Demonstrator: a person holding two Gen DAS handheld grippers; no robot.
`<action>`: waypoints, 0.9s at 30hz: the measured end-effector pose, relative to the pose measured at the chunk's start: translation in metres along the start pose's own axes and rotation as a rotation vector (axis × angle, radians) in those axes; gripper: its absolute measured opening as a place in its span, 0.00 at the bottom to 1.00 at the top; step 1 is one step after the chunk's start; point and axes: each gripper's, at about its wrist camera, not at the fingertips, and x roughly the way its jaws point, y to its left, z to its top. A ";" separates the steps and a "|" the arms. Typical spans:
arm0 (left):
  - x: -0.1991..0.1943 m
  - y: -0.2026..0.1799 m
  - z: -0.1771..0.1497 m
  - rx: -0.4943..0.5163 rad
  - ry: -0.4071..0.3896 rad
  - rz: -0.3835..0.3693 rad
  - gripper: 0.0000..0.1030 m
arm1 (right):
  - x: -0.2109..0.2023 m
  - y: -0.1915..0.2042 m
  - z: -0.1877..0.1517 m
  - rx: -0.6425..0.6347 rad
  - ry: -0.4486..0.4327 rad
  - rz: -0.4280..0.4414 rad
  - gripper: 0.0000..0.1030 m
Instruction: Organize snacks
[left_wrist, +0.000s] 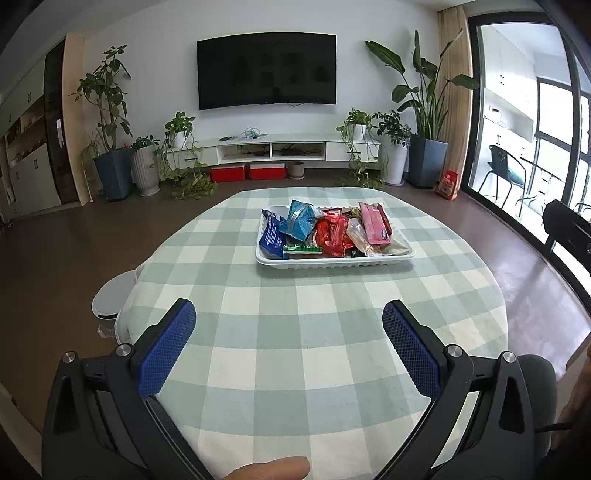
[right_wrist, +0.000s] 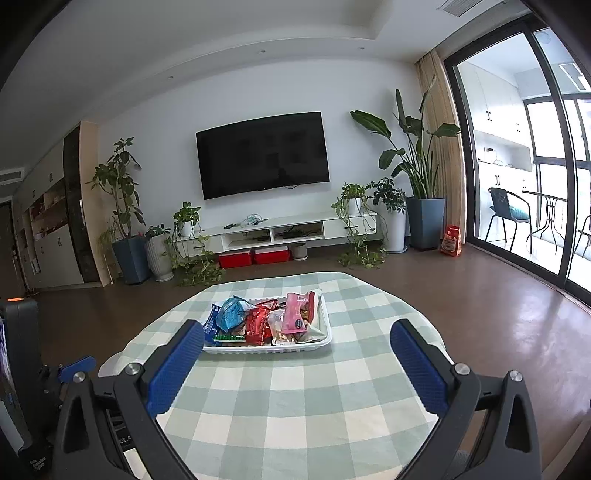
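On white tray, colourful snack packets heaped.

No print can be read for certain. The dark blue snack packet in the white plastic tray carries white lettering, too small to make out. The red bag on the floor shows a blurred label.

left wrist view: we look forward along the left tool from low over the near edge of the tabletop, facing the television wall squarely. right wrist view: we look along the right tool from higher and further back, tilted slightly. both views share the tabletop, the snack tray well ahead, the television and the window side.
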 end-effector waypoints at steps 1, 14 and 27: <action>0.001 0.001 0.001 0.000 0.003 0.000 1.00 | 0.000 0.002 -0.001 -0.009 0.005 -0.004 1.00; 0.027 0.010 -0.009 -0.029 0.076 -0.009 1.00 | 0.019 0.006 -0.021 -0.013 0.142 -0.042 1.00; 0.047 0.015 -0.019 -0.045 0.125 -0.020 1.00 | 0.045 0.007 -0.045 -0.022 0.300 -0.058 1.00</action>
